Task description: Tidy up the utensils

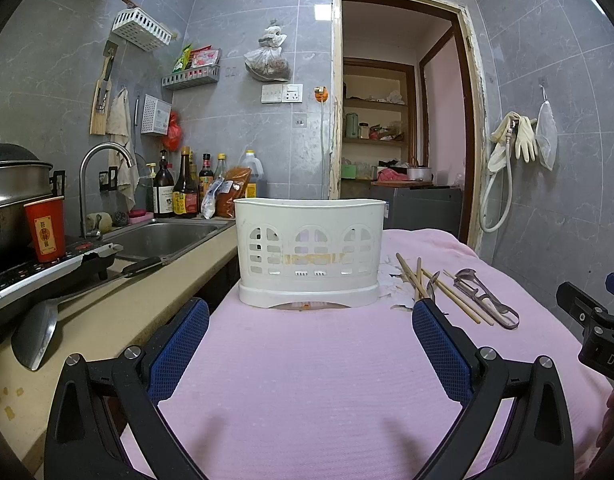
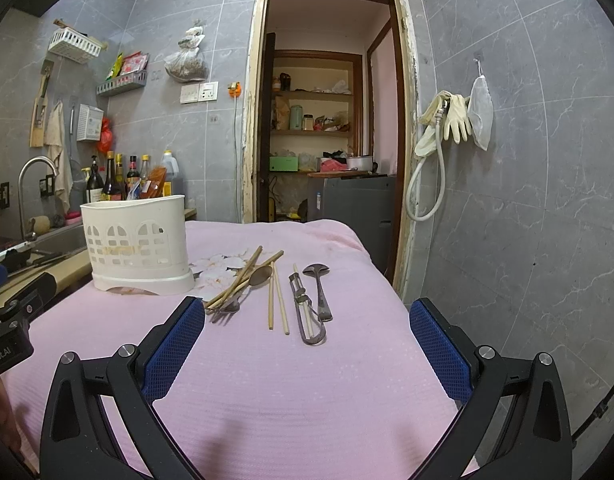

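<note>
A white slotted utensil holder (image 1: 309, 252) stands upright on the pink cloth (image 1: 307, 360); it also shows in the right wrist view (image 2: 137, 244). To its right lie loose utensils: wooden chopsticks (image 2: 277, 300), a crossed bundle of chopsticks (image 2: 243, 276), a spoon (image 2: 261, 274), a fork (image 2: 225, 310), a metal peeler (image 2: 305, 312) and a metal ladle-shaped spoon (image 2: 319, 284). My left gripper (image 1: 310, 322) is open and empty, facing the holder. My right gripper (image 2: 307, 322) is open and empty, just short of the utensils.
A counter on the left carries a sink (image 1: 163, 236), faucet (image 1: 99, 176), sauce bottles (image 1: 187, 188), a red cup (image 1: 45, 228), a pot (image 1: 11, 192) and a cleaver (image 1: 39, 332). An open doorway (image 1: 403, 120) lies behind. Gloves and a hose (image 2: 447, 120) hang on the right wall.
</note>
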Motion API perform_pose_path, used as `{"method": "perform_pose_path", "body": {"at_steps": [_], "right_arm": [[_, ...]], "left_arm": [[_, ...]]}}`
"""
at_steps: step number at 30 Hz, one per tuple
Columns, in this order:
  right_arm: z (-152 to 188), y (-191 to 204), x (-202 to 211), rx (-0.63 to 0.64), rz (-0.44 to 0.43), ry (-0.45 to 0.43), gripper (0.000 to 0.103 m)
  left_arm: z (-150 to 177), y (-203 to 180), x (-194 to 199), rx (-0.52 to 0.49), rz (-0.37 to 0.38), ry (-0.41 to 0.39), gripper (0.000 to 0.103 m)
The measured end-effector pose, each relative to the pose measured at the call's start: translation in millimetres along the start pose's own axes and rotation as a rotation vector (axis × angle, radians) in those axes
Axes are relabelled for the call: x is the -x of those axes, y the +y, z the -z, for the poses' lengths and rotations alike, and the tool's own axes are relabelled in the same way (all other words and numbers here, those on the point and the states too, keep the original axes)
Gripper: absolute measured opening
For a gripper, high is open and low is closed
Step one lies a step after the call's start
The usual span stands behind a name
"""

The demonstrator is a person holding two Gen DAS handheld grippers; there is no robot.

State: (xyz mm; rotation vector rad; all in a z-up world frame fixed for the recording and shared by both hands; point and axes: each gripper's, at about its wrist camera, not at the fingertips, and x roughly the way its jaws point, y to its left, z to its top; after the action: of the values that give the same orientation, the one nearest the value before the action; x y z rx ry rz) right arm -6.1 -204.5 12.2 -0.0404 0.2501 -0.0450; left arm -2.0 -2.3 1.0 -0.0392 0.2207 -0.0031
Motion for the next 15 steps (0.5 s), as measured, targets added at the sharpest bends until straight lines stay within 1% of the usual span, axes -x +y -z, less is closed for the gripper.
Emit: {"method": "perform_pose_path", "body": {"at_steps": [10,15], "right_arm": [[1.9,0.4,-0.7,0.002,-0.003,0.006,0.103],[-1.4,-3.5,-3.7,0.003,0.000,-0.002,0.103]], "left_arm": [[1.7,-1.7,-1.6,0.001,0.004,0.009,0.100],[-5.6,-6.7,-7.0,-0.020,0.007,0.017,0.100]]}}
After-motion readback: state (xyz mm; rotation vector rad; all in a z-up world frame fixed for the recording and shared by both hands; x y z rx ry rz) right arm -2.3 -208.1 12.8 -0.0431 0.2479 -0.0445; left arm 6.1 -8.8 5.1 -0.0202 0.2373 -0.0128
